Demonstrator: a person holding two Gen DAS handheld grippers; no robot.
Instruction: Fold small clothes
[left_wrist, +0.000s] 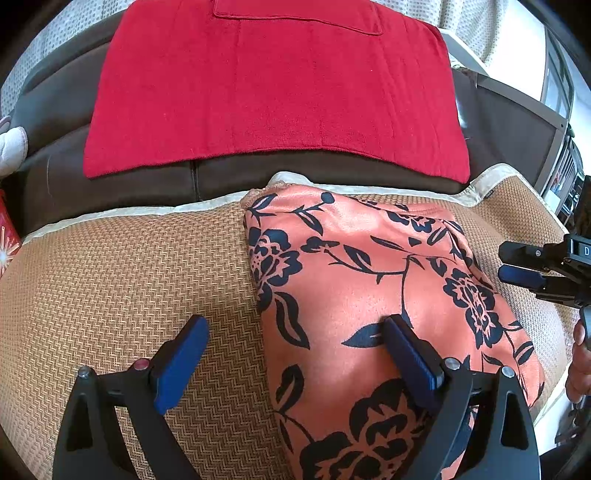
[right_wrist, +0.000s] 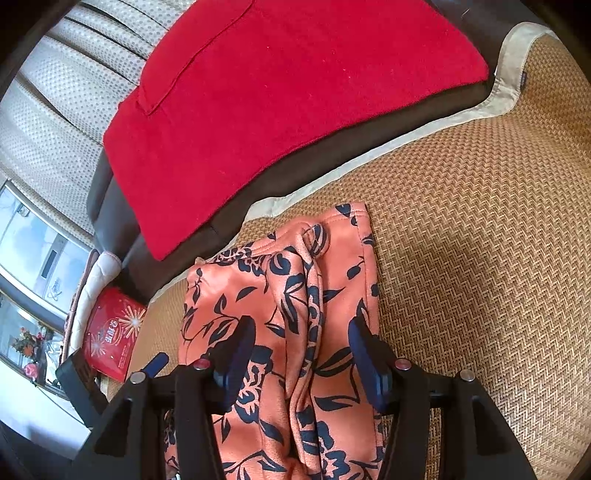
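A folded orange garment with a dark blue flower print (left_wrist: 369, 280) lies on a woven straw mat (left_wrist: 129, 280). My left gripper (left_wrist: 295, 321) hovers open over the garment's left edge, its right finger above the cloth and its left finger above the mat. Nothing is pinched in it. In the right wrist view the same garment (right_wrist: 240, 295) shows a raised fold running down its middle. My right gripper (right_wrist: 301, 323) is open, straddling that fold without pressing on it. From the left wrist view, the right gripper (left_wrist: 517, 266) sits just past the garment's right edge.
A red towel (left_wrist: 273, 85) is spread over the brown sofa cushion (left_wrist: 147, 184) behind the mat. A red printed packet (right_wrist: 110, 332) and a white cloth (right_wrist: 99, 273) lie off the mat's end. A person's hand (left_wrist: 580, 354) holds the right gripper.
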